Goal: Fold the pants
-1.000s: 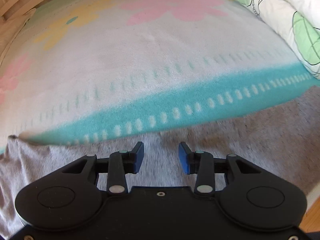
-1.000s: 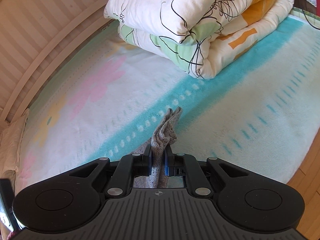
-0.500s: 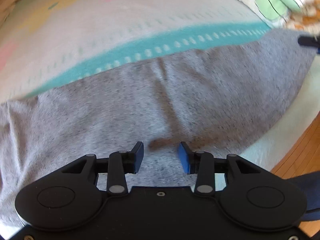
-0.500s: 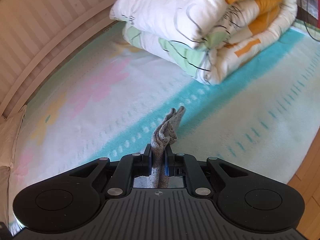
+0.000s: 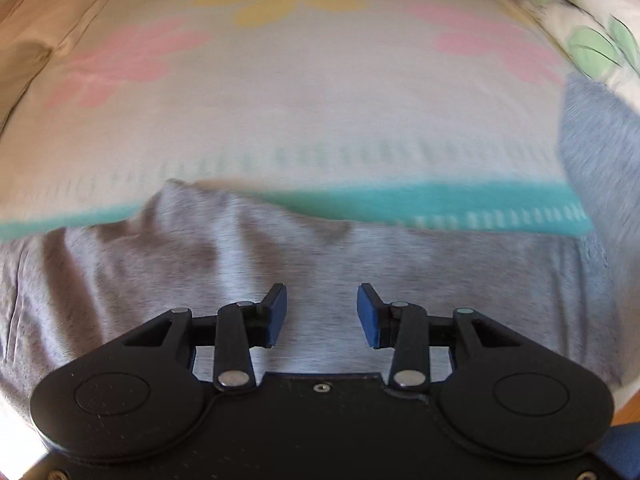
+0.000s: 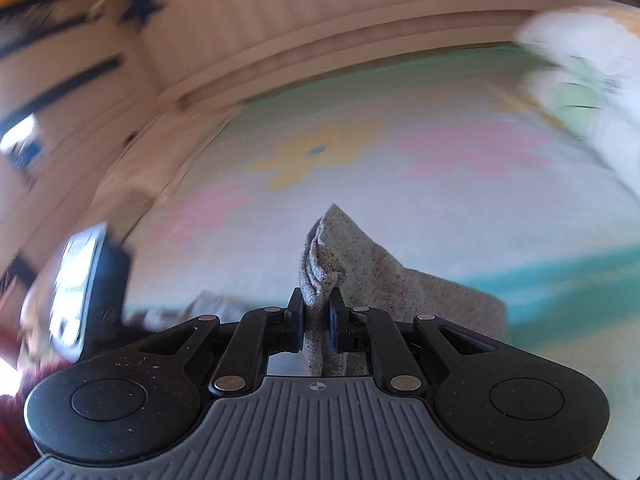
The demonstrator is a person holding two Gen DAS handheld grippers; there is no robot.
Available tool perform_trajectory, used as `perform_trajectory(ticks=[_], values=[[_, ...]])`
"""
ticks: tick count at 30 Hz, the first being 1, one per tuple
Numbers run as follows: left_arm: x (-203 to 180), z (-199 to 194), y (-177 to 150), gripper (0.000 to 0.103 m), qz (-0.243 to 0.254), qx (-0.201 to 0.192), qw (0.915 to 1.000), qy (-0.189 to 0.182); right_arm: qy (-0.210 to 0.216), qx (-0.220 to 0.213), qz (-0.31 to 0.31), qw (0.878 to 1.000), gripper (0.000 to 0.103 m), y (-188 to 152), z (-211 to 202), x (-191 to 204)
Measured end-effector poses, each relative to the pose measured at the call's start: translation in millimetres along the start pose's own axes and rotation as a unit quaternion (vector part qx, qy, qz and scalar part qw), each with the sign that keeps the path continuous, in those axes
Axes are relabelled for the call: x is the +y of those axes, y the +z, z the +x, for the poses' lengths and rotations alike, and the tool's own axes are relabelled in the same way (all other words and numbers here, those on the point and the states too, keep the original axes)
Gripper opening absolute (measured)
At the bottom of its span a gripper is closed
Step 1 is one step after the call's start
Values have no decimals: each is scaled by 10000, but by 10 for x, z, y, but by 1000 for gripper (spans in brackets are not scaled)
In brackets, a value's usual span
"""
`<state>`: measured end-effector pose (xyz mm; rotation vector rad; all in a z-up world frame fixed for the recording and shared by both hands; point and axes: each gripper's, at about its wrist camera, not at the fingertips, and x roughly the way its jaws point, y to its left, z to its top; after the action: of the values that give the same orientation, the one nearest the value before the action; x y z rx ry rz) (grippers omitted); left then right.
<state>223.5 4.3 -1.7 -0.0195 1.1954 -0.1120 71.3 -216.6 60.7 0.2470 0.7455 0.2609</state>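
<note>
The grey pants [image 5: 280,264] lie spread across the near part of a pastel flowered blanket [image 5: 304,112]. My left gripper [image 5: 321,314] is open and empty, hovering just over the grey cloth. One end of the pants rises at the right edge of the left wrist view [image 5: 596,144]. My right gripper [image 6: 317,318] is shut on a bunched edge of the pants [image 6: 326,248], holding it above the blanket, and cloth trails off to the right. Both views are blurred by motion.
A folded white quilt [image 6: 592,64] with green and orange print lies at the back right of the bed. A wooden headboard [image 6: 360,12] runs along the far side. A dark device with a lit screen [image 6: 80,280] shows at the left.
My right gripper has swung left with the pants end, from facing the quilt to facing the headboard. The left gripper's view has shifted over the pants; the far pants end now stands lifted at right.
</note>
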Motion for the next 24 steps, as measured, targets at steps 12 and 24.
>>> perform_trajectory(ticks=[12, 24], values=[[817, 129, -252, 48, -767, 92, 9968, 199, 409, 1246, -1311, 9826, 23, -736, 1056, 1044], [531, -355, -249, 48, -192, -731, 9971, -6, 656, 832, -903, 9903, 23, -362, 463, 350]])
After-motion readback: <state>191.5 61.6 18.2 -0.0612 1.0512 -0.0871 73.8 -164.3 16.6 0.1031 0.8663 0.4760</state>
